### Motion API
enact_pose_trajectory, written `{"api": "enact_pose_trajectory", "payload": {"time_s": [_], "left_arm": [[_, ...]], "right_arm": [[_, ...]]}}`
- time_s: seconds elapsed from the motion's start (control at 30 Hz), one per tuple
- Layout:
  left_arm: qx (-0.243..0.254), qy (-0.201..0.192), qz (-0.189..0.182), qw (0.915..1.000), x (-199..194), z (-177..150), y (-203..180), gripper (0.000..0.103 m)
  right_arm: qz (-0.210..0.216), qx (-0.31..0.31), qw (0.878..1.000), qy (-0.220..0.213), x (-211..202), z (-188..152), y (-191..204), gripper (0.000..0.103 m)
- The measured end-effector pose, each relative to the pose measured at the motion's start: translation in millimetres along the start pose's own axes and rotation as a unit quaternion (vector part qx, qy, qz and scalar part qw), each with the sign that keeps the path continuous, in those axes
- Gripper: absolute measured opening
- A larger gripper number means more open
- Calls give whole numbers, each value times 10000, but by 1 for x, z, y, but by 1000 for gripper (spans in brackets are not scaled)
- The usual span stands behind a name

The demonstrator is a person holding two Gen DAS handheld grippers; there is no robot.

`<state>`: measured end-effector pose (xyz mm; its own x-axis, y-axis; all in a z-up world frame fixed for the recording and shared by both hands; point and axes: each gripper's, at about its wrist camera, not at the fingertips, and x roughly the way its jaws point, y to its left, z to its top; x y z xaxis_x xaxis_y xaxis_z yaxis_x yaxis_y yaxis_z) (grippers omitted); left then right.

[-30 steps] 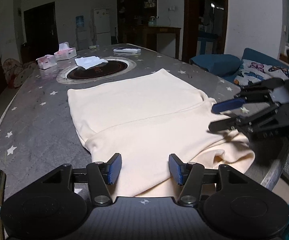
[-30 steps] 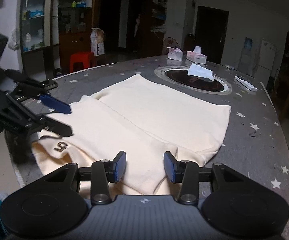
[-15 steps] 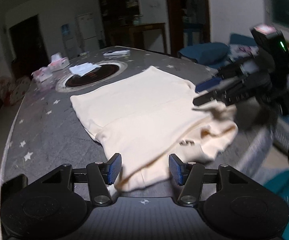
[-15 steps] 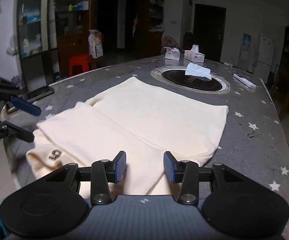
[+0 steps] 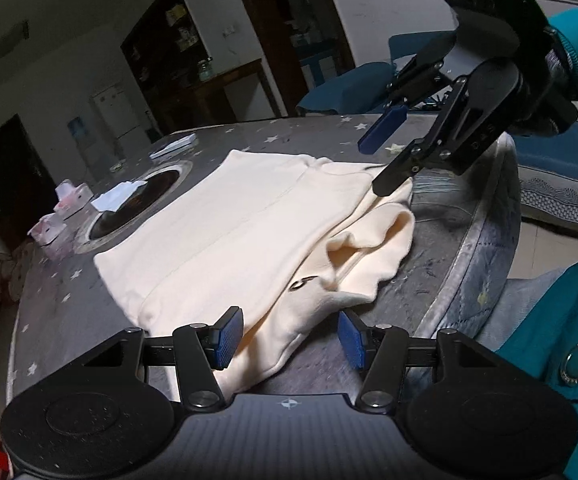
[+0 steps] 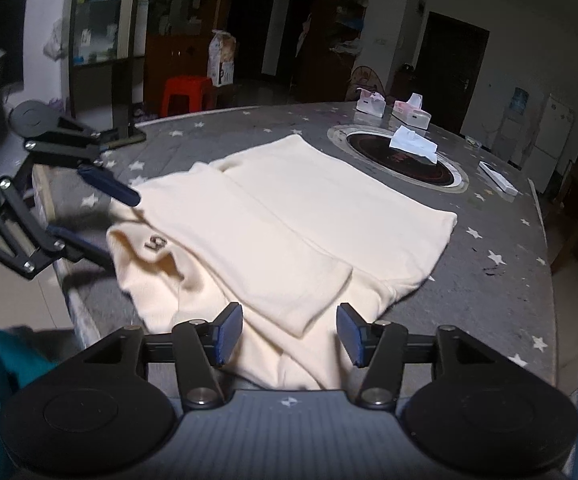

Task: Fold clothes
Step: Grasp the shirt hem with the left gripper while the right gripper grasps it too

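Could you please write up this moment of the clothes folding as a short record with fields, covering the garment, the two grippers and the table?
garment: cream garment, partly folded, near end rumpled, dark "5" mark facing up
surface: grey star-patterned table
left gripper: jaws apart, just been closing, near hem between them, pads not pressing it
right gripper: jaws apart, just been opening, folded edge between them, not clamped
table centre: round dark inset with a white tissue on it
far edge: two tissue boxes
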<state>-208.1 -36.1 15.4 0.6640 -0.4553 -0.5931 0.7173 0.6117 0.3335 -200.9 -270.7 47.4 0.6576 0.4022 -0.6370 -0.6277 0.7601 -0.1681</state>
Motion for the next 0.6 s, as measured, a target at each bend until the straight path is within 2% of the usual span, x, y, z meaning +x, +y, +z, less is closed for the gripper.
{"api": "enact_pose_trajectory", "payload": {"time_s": [0.03,0.1,0.17,0.3,0.43,0.53,0.6], "left_arm": [[21,-28,-1,10000,1,0,0,43],[7,-74,-10,10000,3,1,1,22],[-131,-100,-4,9999,4,4,6,13],[-463,-243,1,9986,4,13,20,10],[-874,-335,-57,9956,7,24,37,9],[-1127,-348,-106,9930,10,28,47,9],[-1209,-336,-125,9920,13,29,51,9]], "right_arm": [[-6,-55,10000,25,-2,-1,1,56],[-18,-204,9998,66,-6,-4,3,57],[-49,-523,9986,71,-9,-8,10,63],[12,-1107,9939,-31,-10,-13,25,66],[114,-1335,9907,-228,1,-11,36,66],[185,-1217,9916,-398,14,-6,37,58],[254,-1032,9937,-343,22,-1,34,52]]}}
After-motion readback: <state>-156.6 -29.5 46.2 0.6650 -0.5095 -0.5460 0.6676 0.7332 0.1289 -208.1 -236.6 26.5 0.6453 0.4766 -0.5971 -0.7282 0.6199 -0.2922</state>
